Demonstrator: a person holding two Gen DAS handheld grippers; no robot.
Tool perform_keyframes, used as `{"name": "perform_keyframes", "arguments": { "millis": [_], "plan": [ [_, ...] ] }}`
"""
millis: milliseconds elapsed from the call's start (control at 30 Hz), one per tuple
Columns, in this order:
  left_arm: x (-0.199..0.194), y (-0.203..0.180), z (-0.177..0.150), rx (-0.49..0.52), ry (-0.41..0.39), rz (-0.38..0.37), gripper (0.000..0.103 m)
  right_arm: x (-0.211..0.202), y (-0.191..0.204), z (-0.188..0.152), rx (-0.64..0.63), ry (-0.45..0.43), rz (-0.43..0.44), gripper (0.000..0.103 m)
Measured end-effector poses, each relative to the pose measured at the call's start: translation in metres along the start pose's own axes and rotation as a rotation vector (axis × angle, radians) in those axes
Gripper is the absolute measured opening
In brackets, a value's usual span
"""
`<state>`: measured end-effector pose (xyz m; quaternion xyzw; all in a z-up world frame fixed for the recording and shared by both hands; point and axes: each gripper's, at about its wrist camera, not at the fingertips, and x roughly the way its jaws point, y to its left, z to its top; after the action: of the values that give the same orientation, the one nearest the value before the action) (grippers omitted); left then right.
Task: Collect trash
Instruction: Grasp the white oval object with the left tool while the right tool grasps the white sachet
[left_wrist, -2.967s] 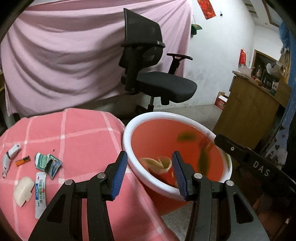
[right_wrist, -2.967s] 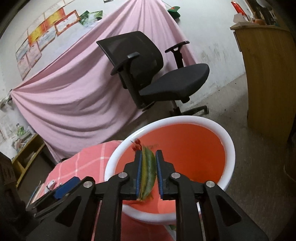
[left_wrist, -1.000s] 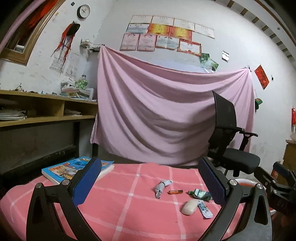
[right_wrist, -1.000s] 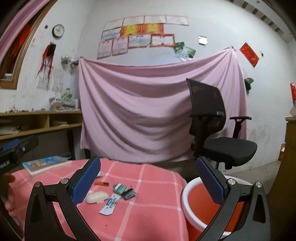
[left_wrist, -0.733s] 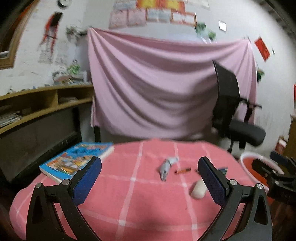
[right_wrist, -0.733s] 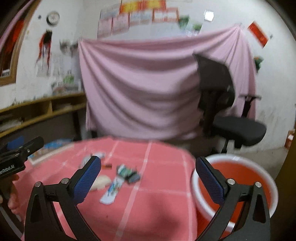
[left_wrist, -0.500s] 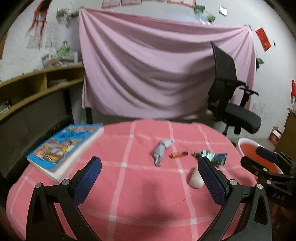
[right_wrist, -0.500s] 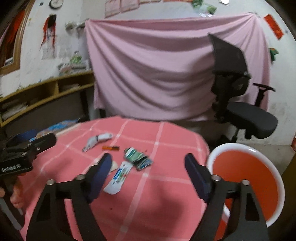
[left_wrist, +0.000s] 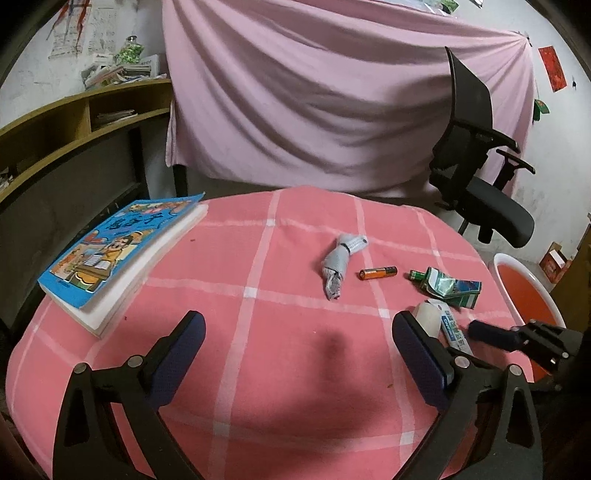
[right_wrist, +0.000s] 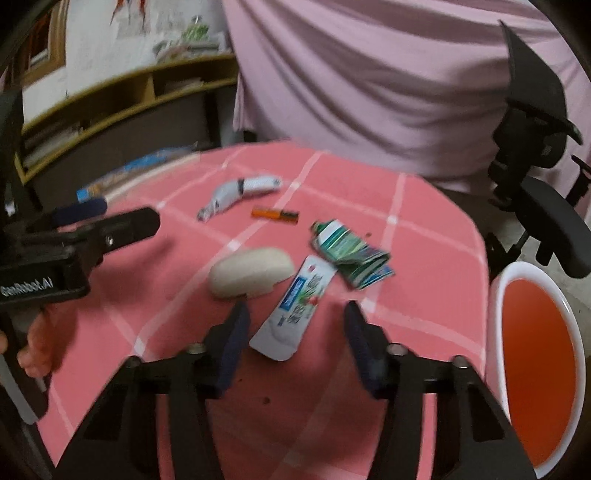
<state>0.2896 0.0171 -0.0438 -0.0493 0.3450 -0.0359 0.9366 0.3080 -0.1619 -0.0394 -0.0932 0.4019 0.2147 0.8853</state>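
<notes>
On the pink checked tablecloth (left_wrist: 280, 354) lie a flattened white toothpaste tube (right_wrist: 295, 302), a cream lump (right_wrist: 251, 277), a crumpled green wrapper (right_wrist: 351, 254), an orange battery (right_wrist: 275, 213) and a twisted grey-white wrapper (right_wrist: 236, 192). My right gripper (right_wrist: 295, 347) is open and empty, low over the table, its jaws either side of the toothpaste tube's near end. My left gripper (left_wrist: 295, 350) is wide open and empty above the table's near middle. In the left view I see the grey wrapper (left_wrist: 341, 262), battery (left_wrist: 378, 273) and green wrapper (left_wrist: 448, 288).
A red bin with a white rim (right_wrist: 535, 362) stands on the floor right of the table. A blue book (left_wrist: 118, 251) lies at the table's left. A black office chair (left_wrist: 476, 177) stands behind, right. Shelves (left_wrist: 74, 122) line the left wall.
Both grippers have tilted down toward the table. My right gripper has narrowed somewhat and come down close over the toothpaste tube. It dropped its green scrap in the bin three seconds ago.
</notes>
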Motion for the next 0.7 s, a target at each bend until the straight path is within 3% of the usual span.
{"name": "perform_keyframes", "arguments": {
  "millis": [67, 167, 533, 600, 667, 700],
  "plan": [
    [0.0, -0.003, 0.0, 0.012, 0.003, -0.009, 0.094, -0.002, -0.002, 0.0, 0.007, -0.001, -0.001, 0.034],
    [0.002, -0.009, -0.001, 0.044, 0.014, -0.033, 0.088, -0.004, -0.011, 0.0, 0.049, -0.001, 0.003, 0.021],
    [0.009, -0.037, -0.001, 0.154, 0.06, -0.205, 0.081, -0.01, -0.022, -0.003, 0.121, -0.018, -0.023, 0.02],
    [0.015, -0.044, 0.0, 0.178, 0.085, -0.225, 0.065, -0.012, -0.027, -0.006, 0.143, -0.021, -0.022, 0.02],
    [0.024, -0.052, 0.0, 0.194, 0.122, -0.241, 0.06, -0.013, -0.032, -0.008, 0.168, -0.02, -0.013, 0.02],
    [0.028, -0.055, 0.001, 0.196, 0.138, -0.25, 0.052, -0.013, -0.034, -0.009, 0.177, -0.019, -0.008, 0.02]
  ]
}}
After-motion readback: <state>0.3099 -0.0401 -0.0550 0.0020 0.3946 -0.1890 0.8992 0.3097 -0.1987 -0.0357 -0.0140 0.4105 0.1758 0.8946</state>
